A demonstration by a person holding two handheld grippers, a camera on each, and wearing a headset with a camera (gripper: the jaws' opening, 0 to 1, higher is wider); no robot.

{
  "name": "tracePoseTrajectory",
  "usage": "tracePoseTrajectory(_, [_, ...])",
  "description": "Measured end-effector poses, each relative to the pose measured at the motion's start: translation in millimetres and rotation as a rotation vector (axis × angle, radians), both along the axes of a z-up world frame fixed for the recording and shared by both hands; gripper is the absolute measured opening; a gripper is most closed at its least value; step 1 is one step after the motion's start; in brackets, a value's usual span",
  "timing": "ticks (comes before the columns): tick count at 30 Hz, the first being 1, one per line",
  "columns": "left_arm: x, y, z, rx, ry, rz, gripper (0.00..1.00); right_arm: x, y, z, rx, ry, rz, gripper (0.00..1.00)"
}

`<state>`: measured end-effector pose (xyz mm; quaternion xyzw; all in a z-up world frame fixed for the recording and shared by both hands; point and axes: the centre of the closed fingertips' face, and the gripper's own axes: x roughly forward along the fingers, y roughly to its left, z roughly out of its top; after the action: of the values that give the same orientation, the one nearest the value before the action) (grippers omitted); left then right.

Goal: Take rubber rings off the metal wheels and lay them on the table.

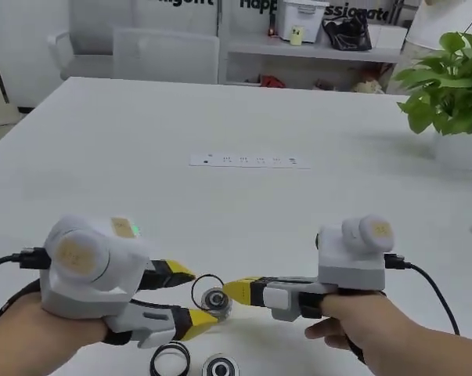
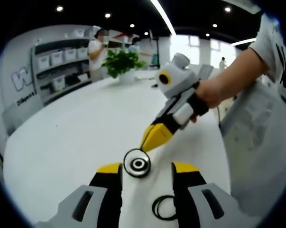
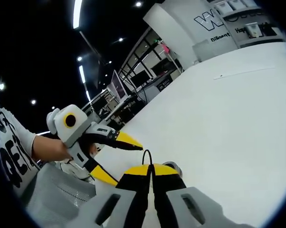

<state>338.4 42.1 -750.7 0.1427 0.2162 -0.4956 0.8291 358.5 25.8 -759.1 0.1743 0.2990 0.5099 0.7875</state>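
Ring: black rubber ring (image 1: pixel 194 290), likely stretchy; grip edge.
Right tongs (image 3: pixel 151 167): pinching it.
Left tongs (image 2: pixel 147 167): wide, flanking silver metal wheel (image 2: pixel 137 163).

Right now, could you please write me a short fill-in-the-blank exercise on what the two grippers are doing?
1. The right gripper's fingers are ___ on a ring.
2. The left gripper's fingers are ___, with a wheel just ahead of them.
3. A second ring lies loose on the ___.

Missing words: shut; open; table.
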Motion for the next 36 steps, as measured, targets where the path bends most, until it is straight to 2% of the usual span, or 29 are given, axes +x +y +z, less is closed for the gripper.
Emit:
tracePoseTrajectory(6, [-5.7, 3.8, 9.9, -0.022, -0.015, -0.005, 0.49, -4.4, 3.2, 3.8, 0.012, 0.009, 0.011, 0.0])
tracePoseTrajectory(19, [-19.4, 22.7, 18.8, -0.039, -0.02, 0.003, 0.58, -19.6, 15.9, 7.6, 0.015, 0.016, 0.066, 0.0])
tracePoseTrajectory(28, [-30.7, 32.7, 18.8, -0.048, -0.014, 0.015, 0.62, -33.4, 25.5, 5.0, 0.003, 0.024, 0.118, 0.0])
tracePoseTrajectory(36, [-44.0, 38.4, 13.9, -0.024, -0.017, 0.005, 0.64, -49.3, 35.4, -2.1, -0.021, 0.034, 0.171, 0.0])
